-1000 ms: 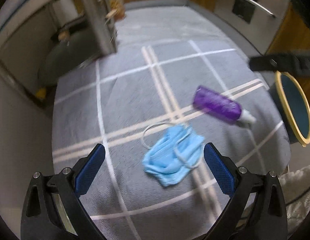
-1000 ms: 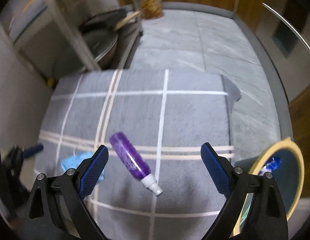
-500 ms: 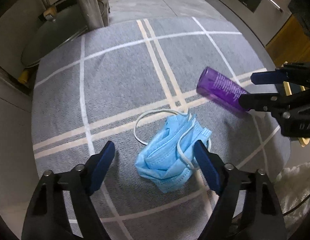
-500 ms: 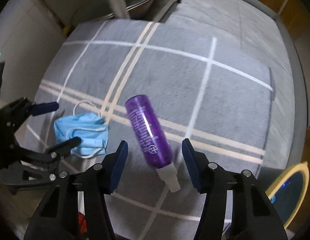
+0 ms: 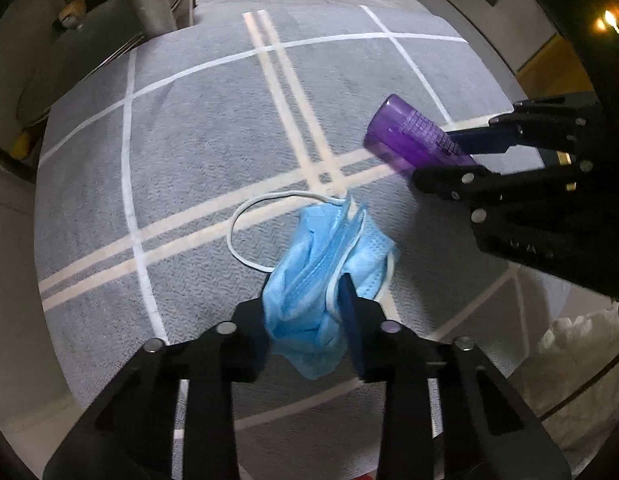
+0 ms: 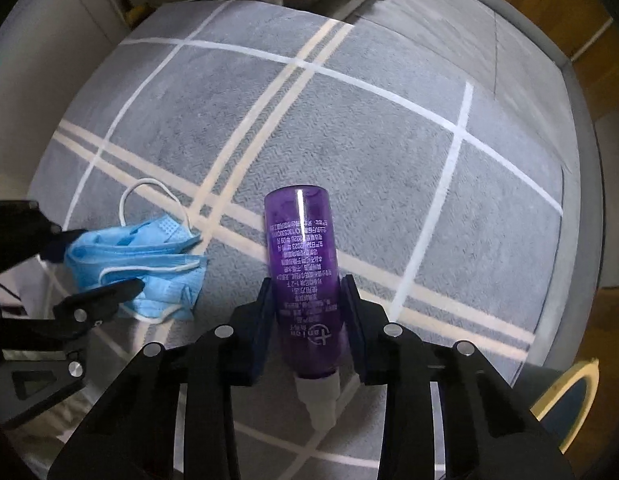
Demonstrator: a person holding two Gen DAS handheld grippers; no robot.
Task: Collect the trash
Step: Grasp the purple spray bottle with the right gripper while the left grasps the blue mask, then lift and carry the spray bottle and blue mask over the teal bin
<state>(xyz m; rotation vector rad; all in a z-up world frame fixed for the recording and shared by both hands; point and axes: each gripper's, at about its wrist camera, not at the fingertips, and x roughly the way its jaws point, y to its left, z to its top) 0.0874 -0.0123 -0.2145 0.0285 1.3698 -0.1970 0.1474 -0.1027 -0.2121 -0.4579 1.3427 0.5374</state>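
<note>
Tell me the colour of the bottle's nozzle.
White, on the purple spray bottle; nozzle clearest in the right wrist view.

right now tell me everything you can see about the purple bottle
The translucent purple plastic bottle is a slim cylinder with a flat base, small printed text down its side and a whitish nozzle at its neck. It lies on its side on the grey plaid rug, base pointing away from the right gripper, whose blue pads flank its lower body as the jaws are closing. It lies apart from the crumpled blue face mask.
</note>
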